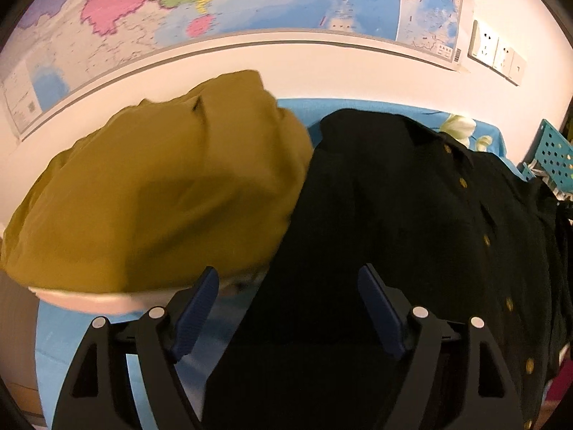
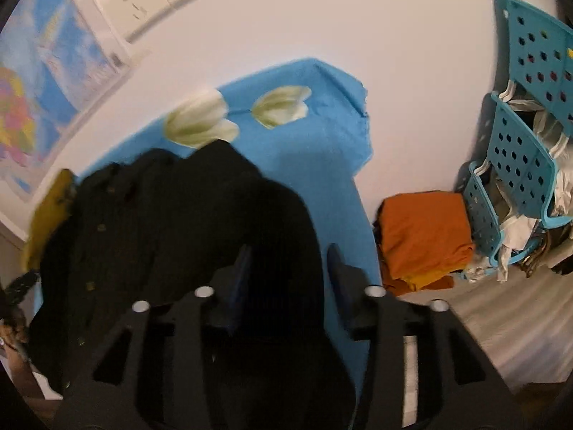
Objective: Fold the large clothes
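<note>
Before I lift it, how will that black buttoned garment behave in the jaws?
Probably floppy: the black buttoned garment lies rumpled in soft folds on the blue cloth, so it should sag and drape from one pinch. It looks thick and large, so likely fairly heavy. Its ribbed-looking weave suggests little slipping.

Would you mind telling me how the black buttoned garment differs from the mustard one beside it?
The black garment carries a row of gold buttons; the mustard garment shows none. The black one spreads toward the camera between the left gripper's open jaws; the mustard one sits bunched to its left. Both remain unfolded on the blue sheet.
</note>
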